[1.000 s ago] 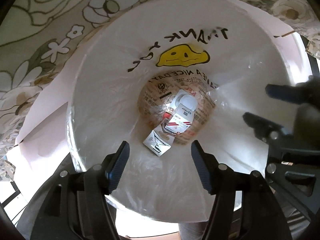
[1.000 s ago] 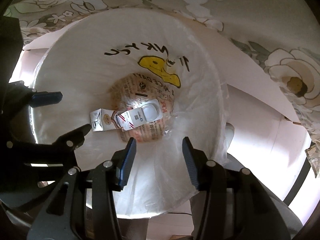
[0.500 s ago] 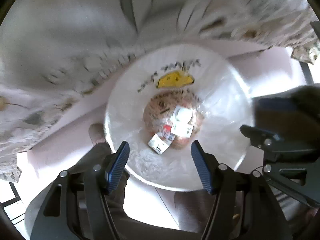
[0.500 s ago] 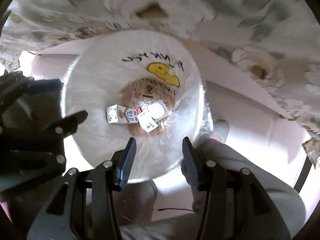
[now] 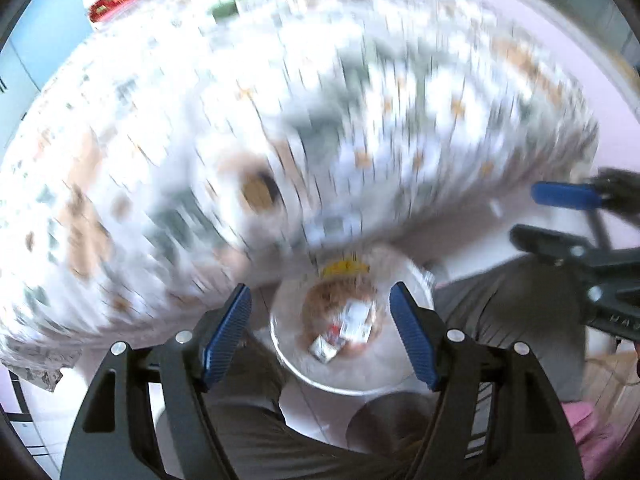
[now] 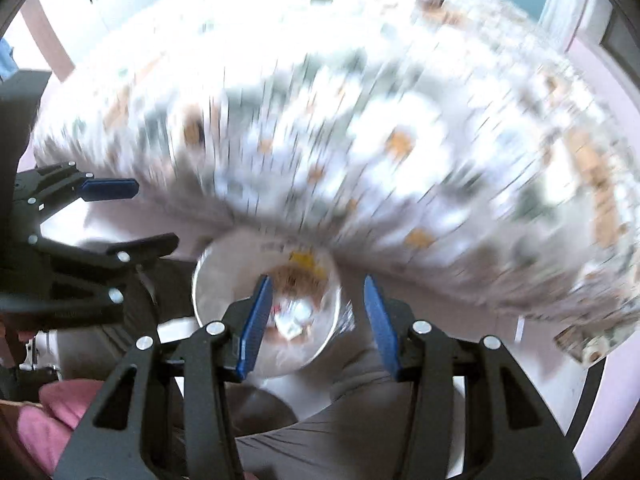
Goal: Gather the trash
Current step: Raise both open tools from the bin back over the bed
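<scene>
The trash bag sits open on the floor below both grippers, small cartons at its bottom; its print is too blurred to read now, though "THANK YOU" was legible a second ago. It looks far smaller than then, and the flowered counter fills the view. Left gripper fingers are opening, nothing between; right gripper fingers are spread, empty.

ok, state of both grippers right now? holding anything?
Left gripper: jaws opening, nothing between them; the white plastic trash bag lies far below.
Right gripper: jaws apart, holding nothing.
</scene>
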`<state>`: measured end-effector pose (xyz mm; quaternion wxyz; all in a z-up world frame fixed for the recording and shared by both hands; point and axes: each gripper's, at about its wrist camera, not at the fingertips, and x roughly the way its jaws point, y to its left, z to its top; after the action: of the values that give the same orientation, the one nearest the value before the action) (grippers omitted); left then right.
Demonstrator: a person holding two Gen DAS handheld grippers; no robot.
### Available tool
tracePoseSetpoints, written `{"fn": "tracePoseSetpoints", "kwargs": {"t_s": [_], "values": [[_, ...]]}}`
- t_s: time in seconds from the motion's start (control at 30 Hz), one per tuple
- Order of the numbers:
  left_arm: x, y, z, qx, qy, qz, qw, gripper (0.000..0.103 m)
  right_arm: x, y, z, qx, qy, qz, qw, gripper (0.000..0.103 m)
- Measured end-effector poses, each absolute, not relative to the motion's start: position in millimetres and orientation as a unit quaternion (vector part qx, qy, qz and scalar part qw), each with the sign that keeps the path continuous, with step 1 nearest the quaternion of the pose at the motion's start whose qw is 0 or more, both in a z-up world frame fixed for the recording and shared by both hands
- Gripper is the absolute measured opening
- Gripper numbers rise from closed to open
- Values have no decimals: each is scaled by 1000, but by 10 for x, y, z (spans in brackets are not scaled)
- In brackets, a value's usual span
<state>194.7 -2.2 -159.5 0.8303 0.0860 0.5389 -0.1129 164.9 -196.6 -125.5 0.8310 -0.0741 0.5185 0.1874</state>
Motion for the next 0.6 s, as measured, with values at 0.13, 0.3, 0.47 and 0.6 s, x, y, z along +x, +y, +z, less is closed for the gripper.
{"fn": "tracePoseSetpoints", "kwargs": {"t_s": [0.13,0.3,0.47,0.6], "values": [[2080,56,-1151,69,508,-106,852,76,1717,-2119,-745,-88,474,177,858,57],[2297,115,-731,73,475,-86,872,76,1797,-2225,-201,-108,433,168,879,58],[2486,132,-396,76,457,-82,882,76,1905,-2284,274,-118,398,164,895,68],[2610,161,-166,85,442,-70,890,78,2030,-2296,537,-123,382,168,901,69]]}}
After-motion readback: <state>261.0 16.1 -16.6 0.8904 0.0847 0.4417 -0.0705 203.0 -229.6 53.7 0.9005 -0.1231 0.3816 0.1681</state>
